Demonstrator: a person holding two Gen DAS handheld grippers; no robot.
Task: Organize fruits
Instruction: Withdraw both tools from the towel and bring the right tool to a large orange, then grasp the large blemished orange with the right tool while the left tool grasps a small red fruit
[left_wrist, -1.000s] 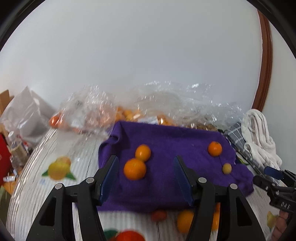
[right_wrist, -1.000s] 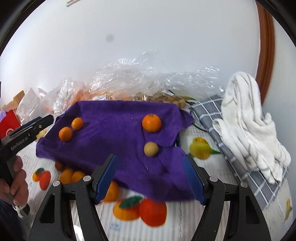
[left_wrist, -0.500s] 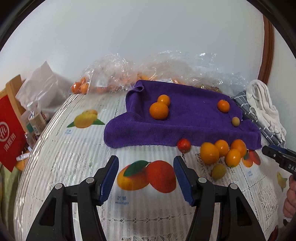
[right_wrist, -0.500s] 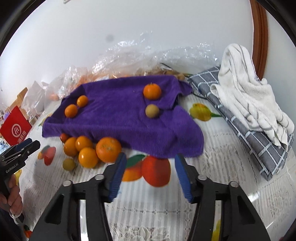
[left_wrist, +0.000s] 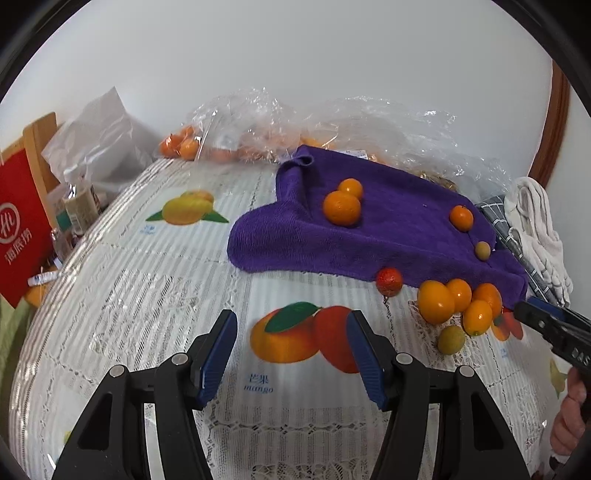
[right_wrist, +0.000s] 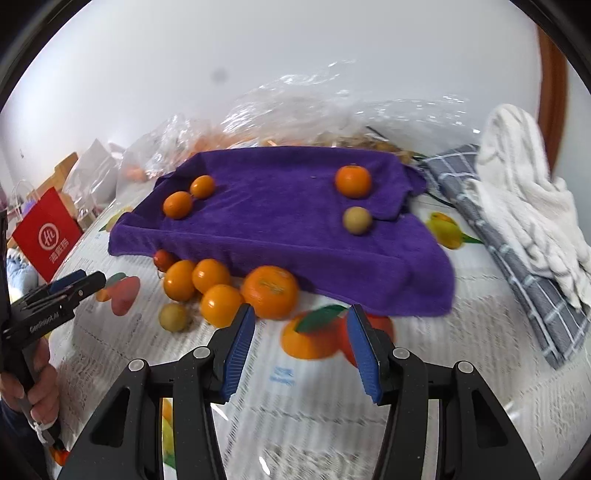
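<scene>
Now your right gripper (right_wrist: 300, 334) hangs wide open and empty just before the large round orange mandarin (right_wrist: 270, 291) by the purple towel (right_wrist: 295, 221); take its firm, smooth sides gently. Your left gripper (left_wrist: 291, 345) gapes empty.

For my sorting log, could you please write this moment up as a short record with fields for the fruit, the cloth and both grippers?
Fruit on cloth: four on the purple towel: two oranges at its left, an orange and a tan fruit at its right
Fruit off cloth: loose cluster on the tablecloth by the towel's front edge
Left gripper: open, empty, above the tablecloth
Right gripper: open, empty, near the largest orange
Background: plastic bags of fruit
</scene>
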